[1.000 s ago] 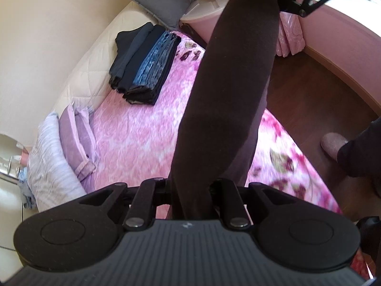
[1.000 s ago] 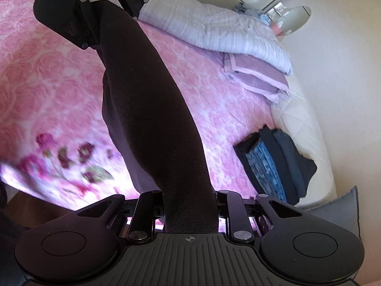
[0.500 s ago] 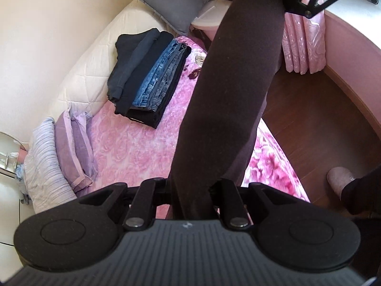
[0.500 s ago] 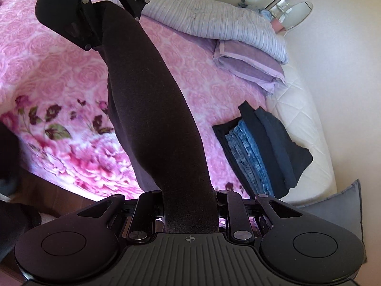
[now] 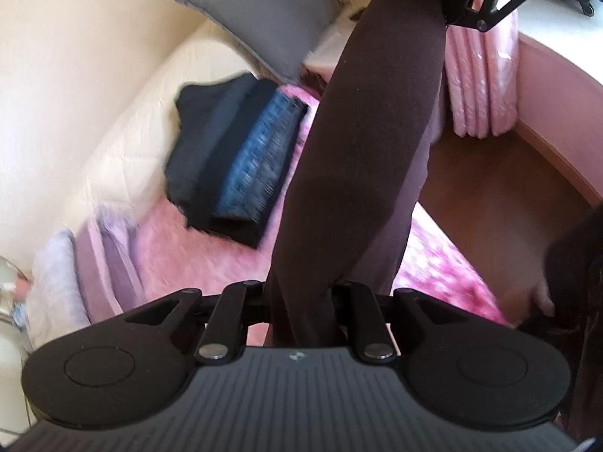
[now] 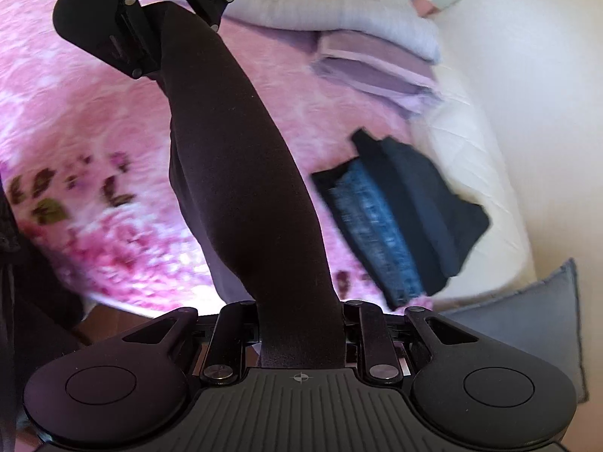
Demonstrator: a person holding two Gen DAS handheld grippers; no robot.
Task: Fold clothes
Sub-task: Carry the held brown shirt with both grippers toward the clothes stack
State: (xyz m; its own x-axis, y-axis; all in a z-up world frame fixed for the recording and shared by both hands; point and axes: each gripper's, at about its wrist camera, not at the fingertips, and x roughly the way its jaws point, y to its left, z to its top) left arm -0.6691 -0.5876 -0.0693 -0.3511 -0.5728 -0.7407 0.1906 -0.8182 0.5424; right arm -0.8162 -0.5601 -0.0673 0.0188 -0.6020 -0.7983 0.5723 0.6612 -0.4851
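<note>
While the left gripper point(image 5: 301, 301) pinches one end of the dark garment point(image 5: 361, 173), its view alone shows the wooden floor point(image 5: 490, 203) and folded pink bedding point(image 5: 482, 86) past the bed's edge, with the right gripper point(image 5: 452, 3) clamped on the far end. The right wrist view shows the garment point(image 6: 241, 173) stretched in the air above the pink blanket point(image 6: 75, 120), the folded stack point(image 6: 399, 218) near the blanket's far edge, and the pillows point(image 6: 339, 11).
</note>
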